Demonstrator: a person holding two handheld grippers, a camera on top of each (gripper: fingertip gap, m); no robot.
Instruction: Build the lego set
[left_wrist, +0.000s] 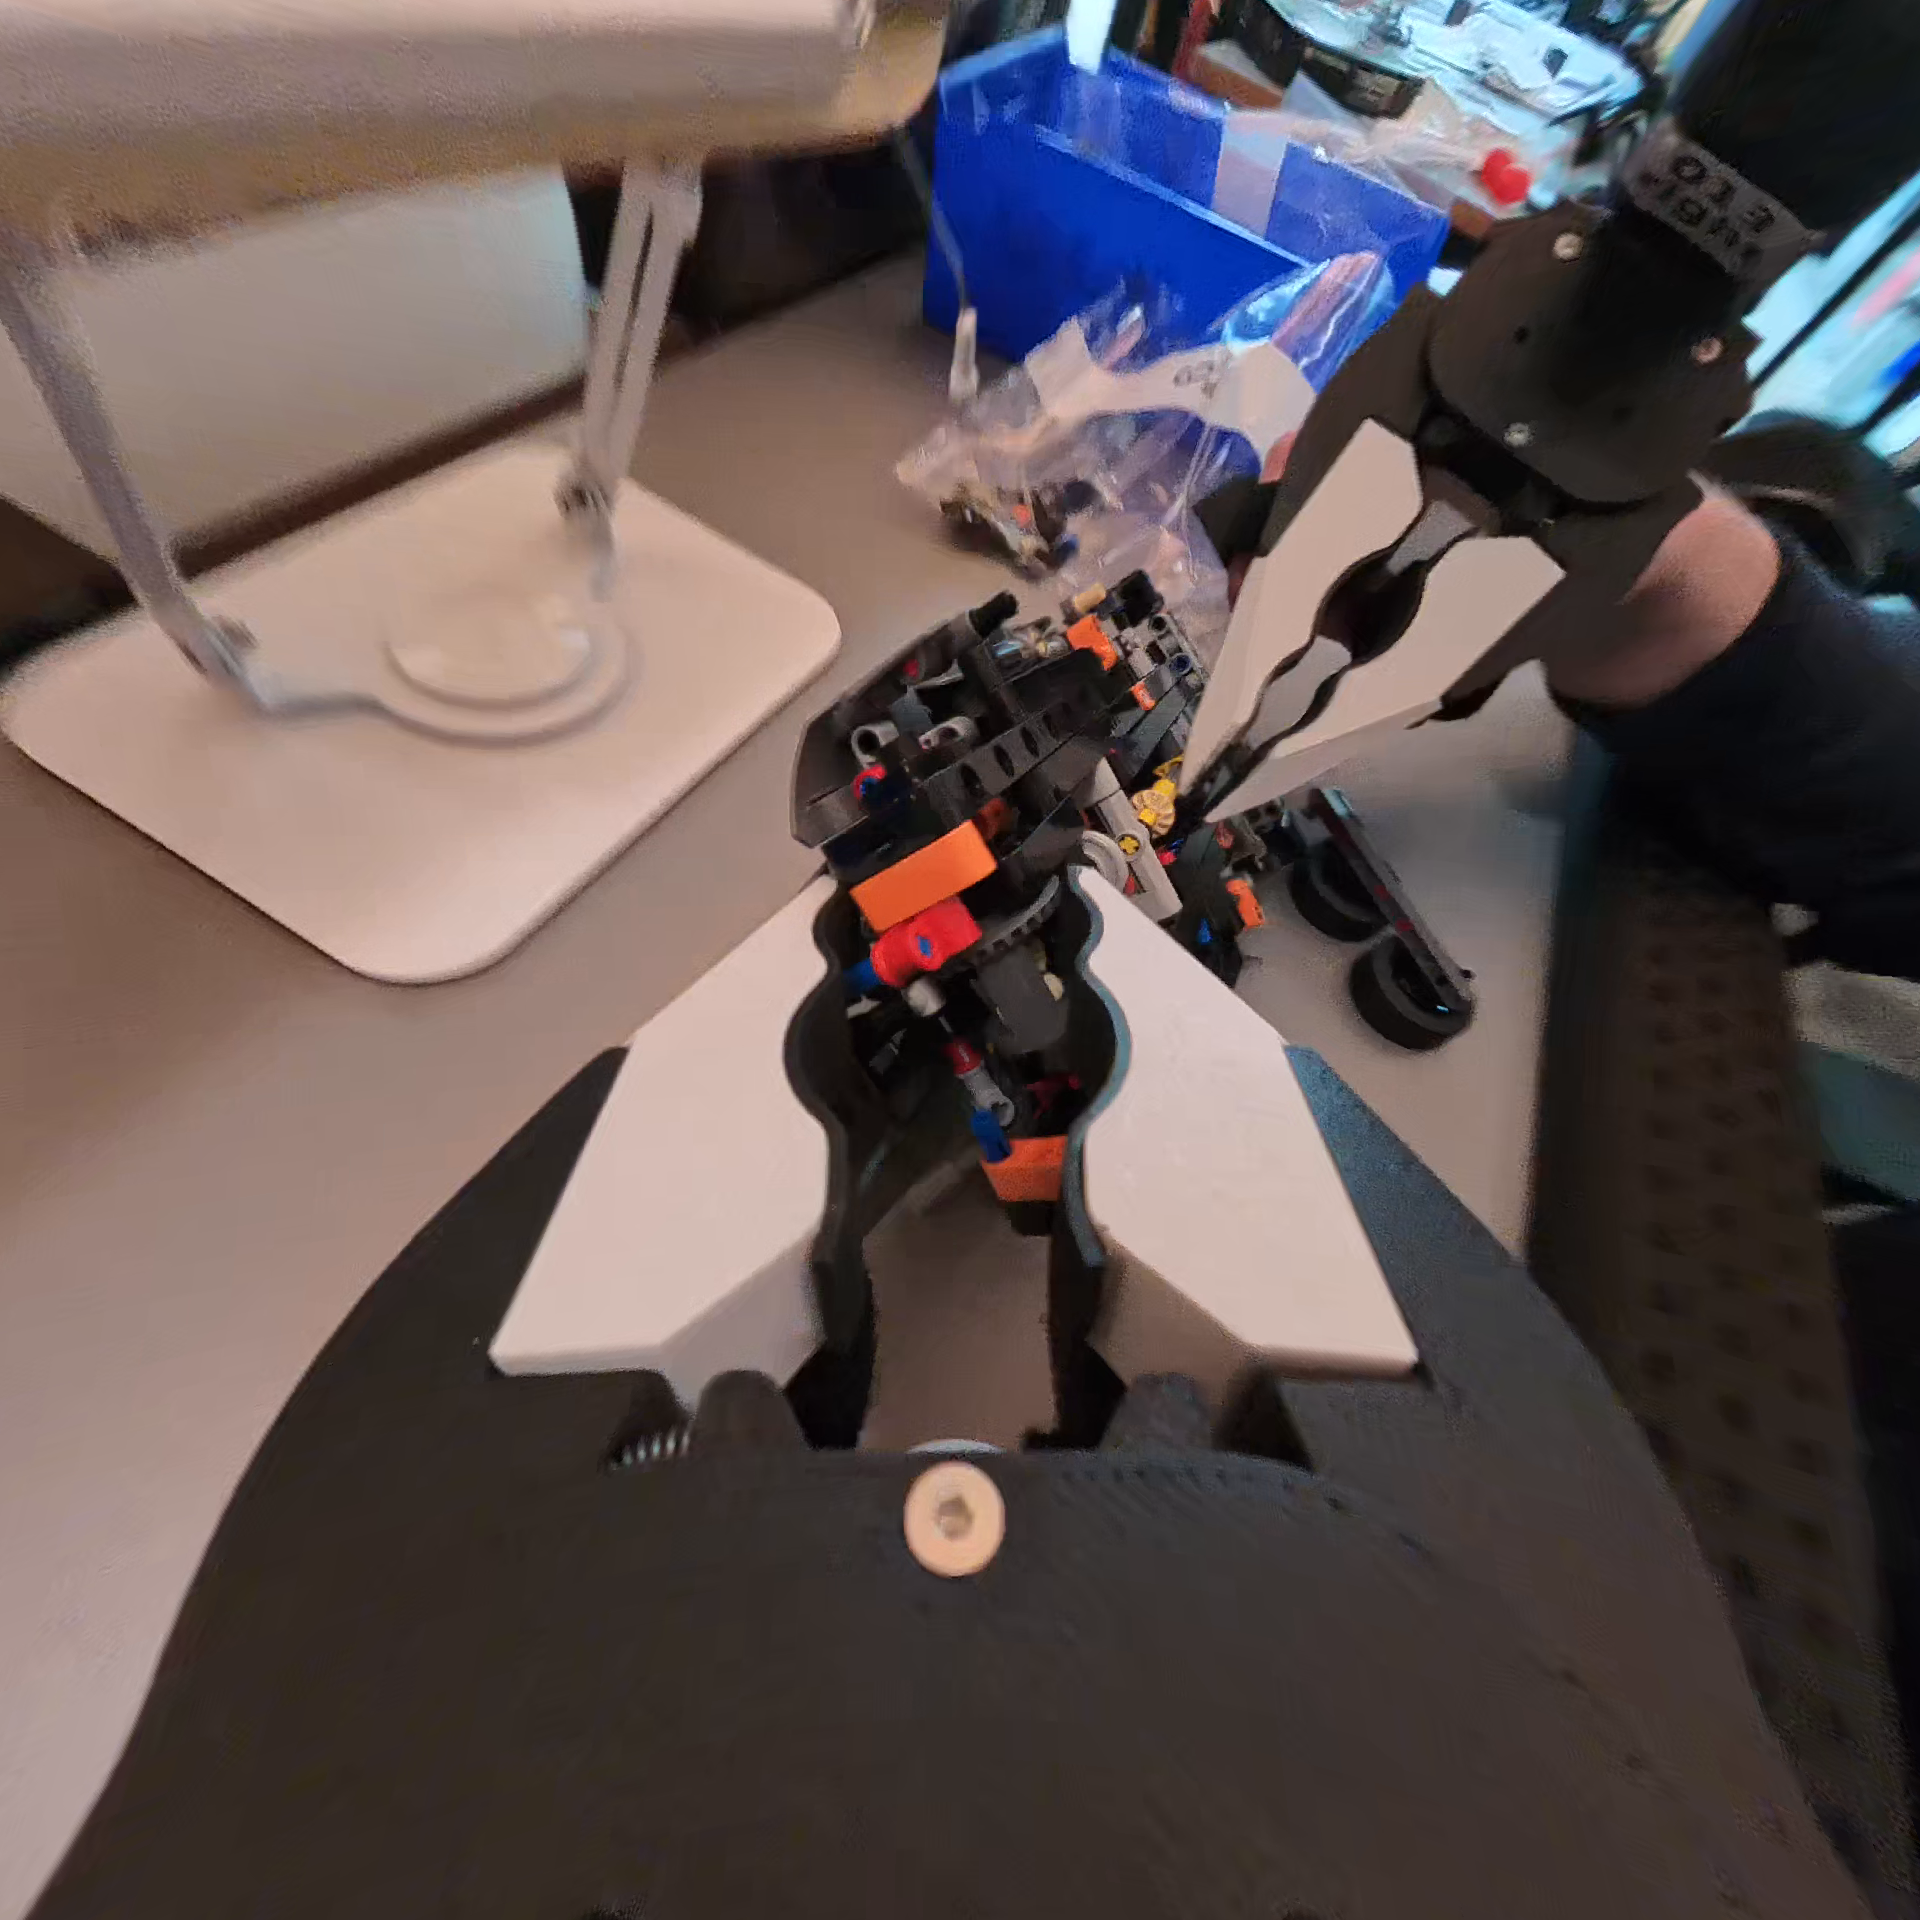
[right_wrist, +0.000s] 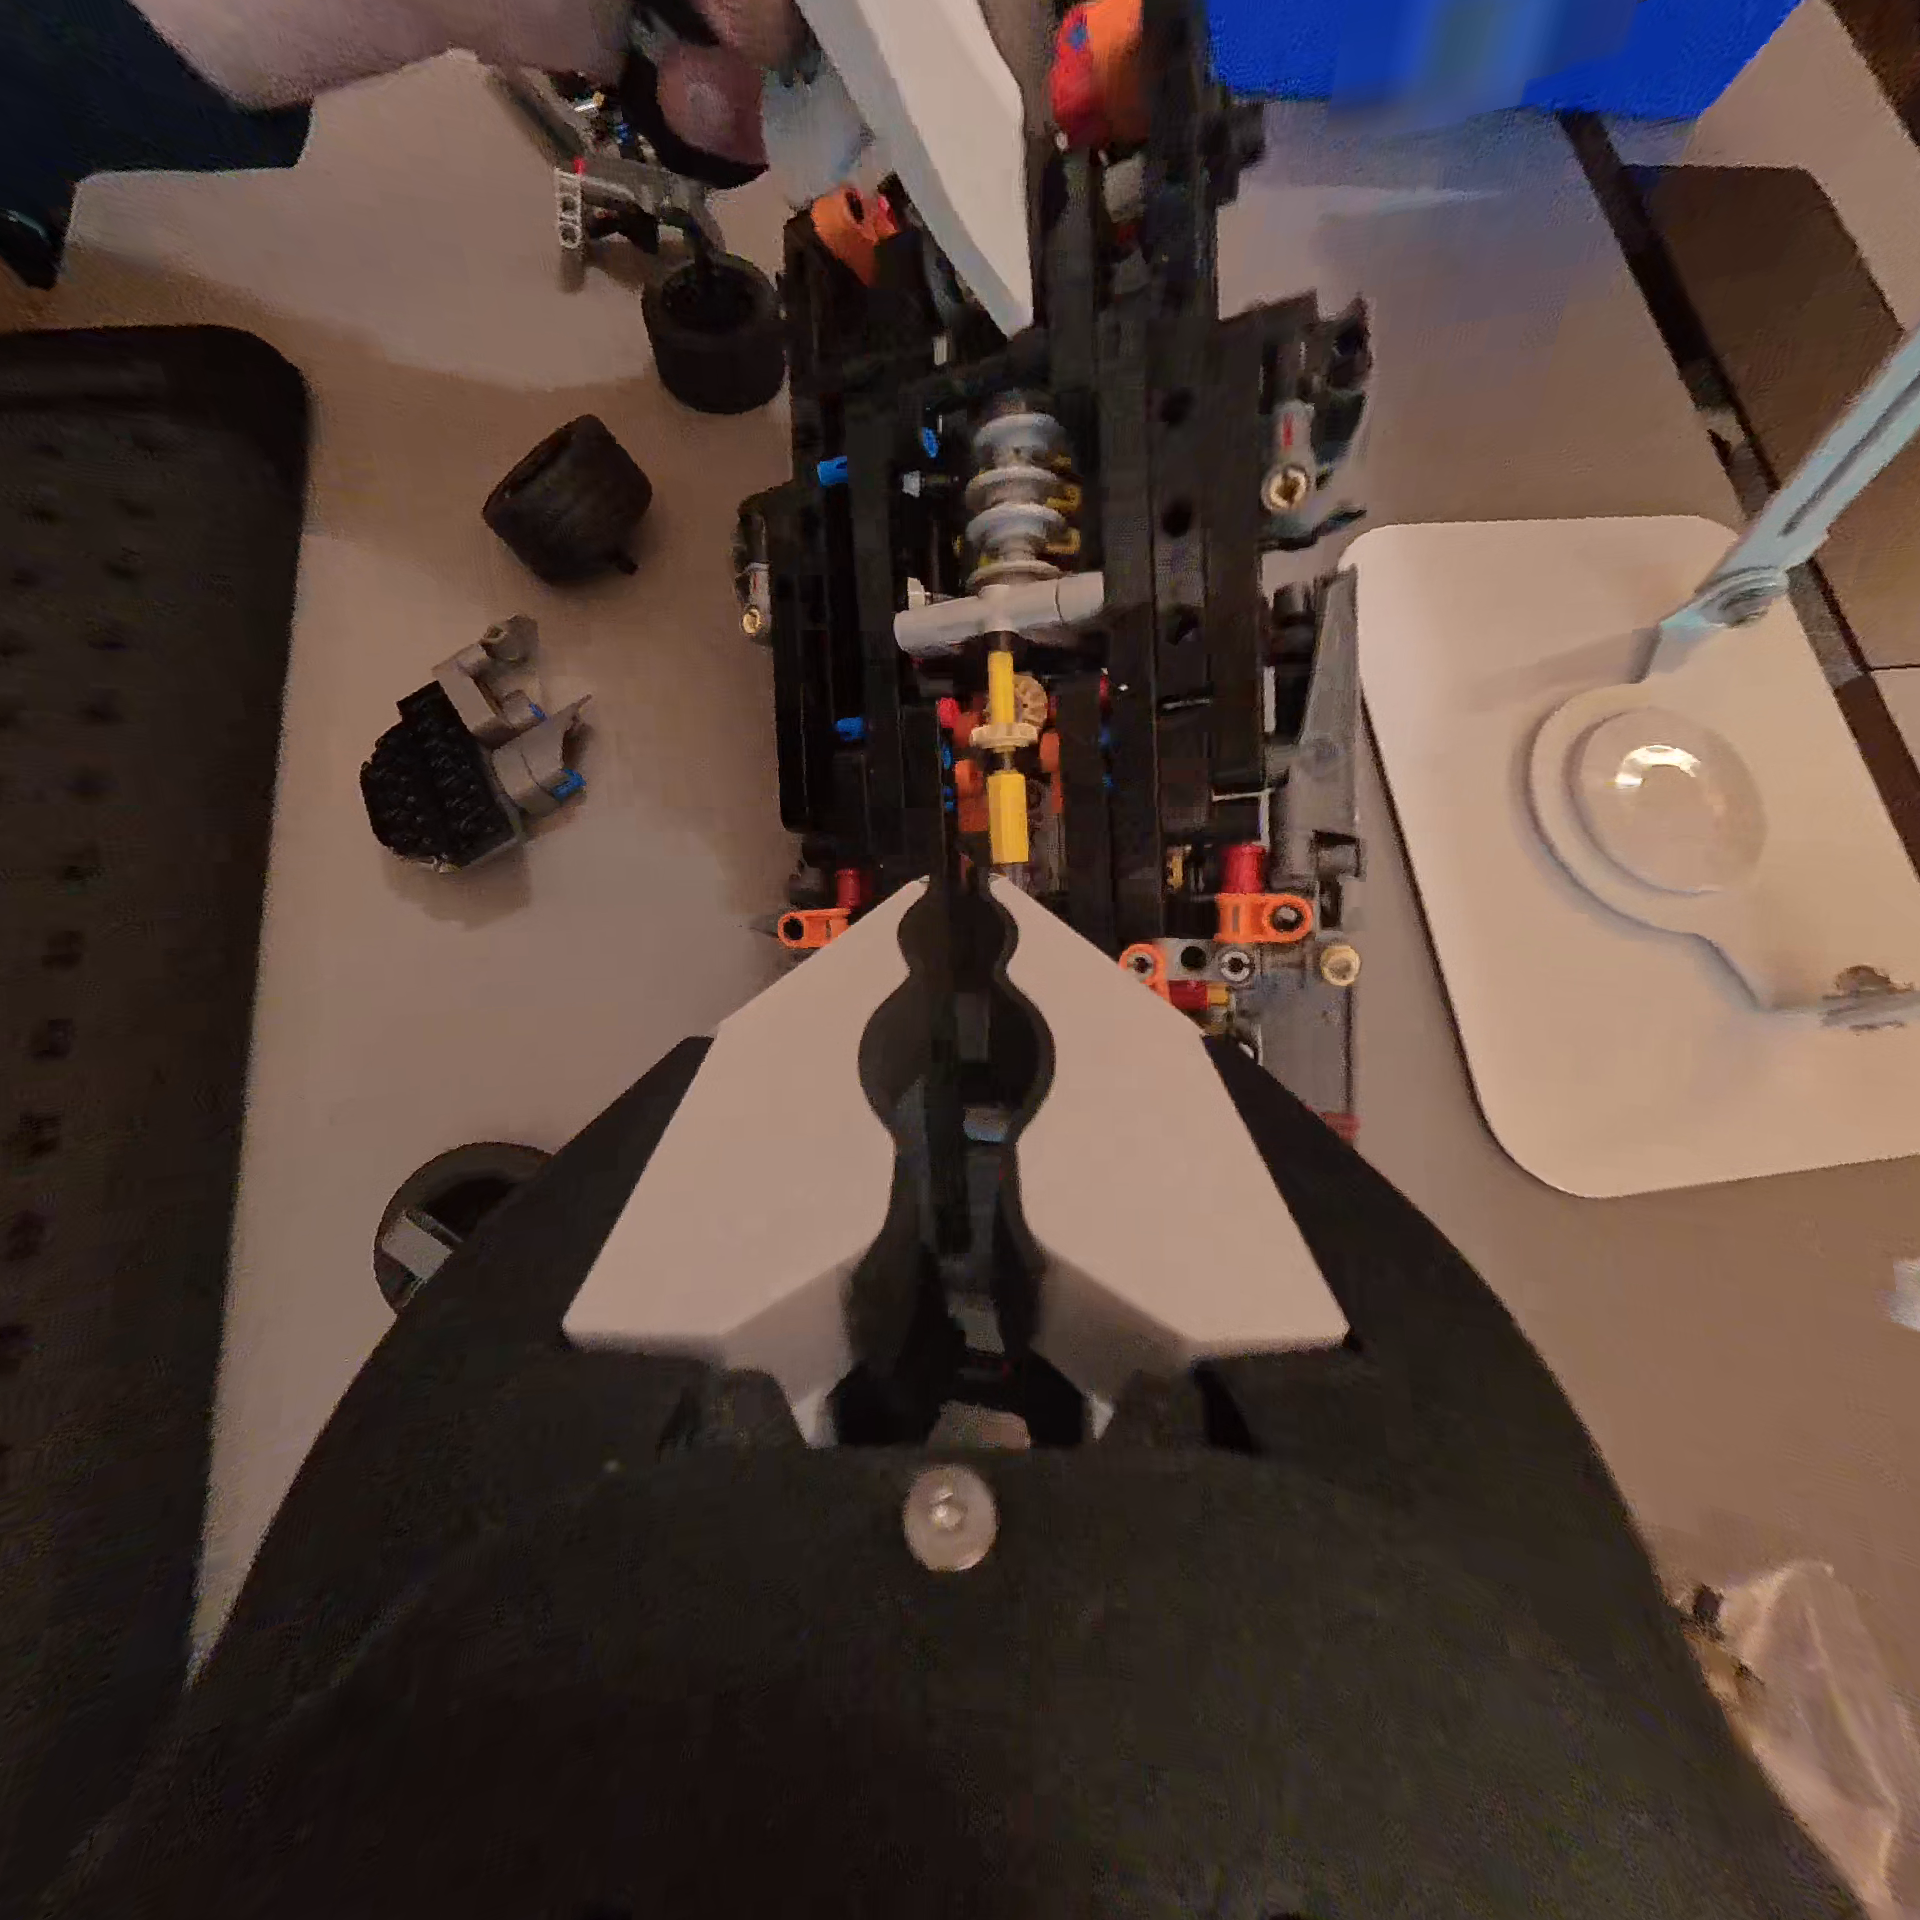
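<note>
Black beams and orange, red and yellow parts make up the lego model (left_wrist: 966, 831), which is held up off the table (left_wrist: 312, 1091) by the left gripper (left_wrist: 961, 914). Its white fingers (left_wrist: 717, 1122) are clamped on the model's near end, with an orange piece and blue and red pins seen between them. The right gripper (left_wrist: 1210, 795) is seen at the far side of the model, its jaws nearly together, with the tips at a tan gear beside the chassis; whether something small is pinched there cannot be told. From the right wrist view, the right gripper (right_wrist: 958, 883) is closed to a thin slit, its tips just beside a yellow axle (right_wrist: 1003, 769) that runs along the middle of the model (right_wrist: 1143, 582), below a grey spring (right_wrist: 1018, 488). Loose tyres (right_wrist: 569, 497) and a black-and-grey sub-assembly (right_wrist: 468, 764) are laid on the table (right_wrist: 416, 987) to the left of the model. A lamp base (right_wrist: 1558, 987) is seen on the right. A plastic bag (left_wrist: 1091, 447) of parts and a blue bin (left_wrist: 1091, 208) are set behind the model.
</note>
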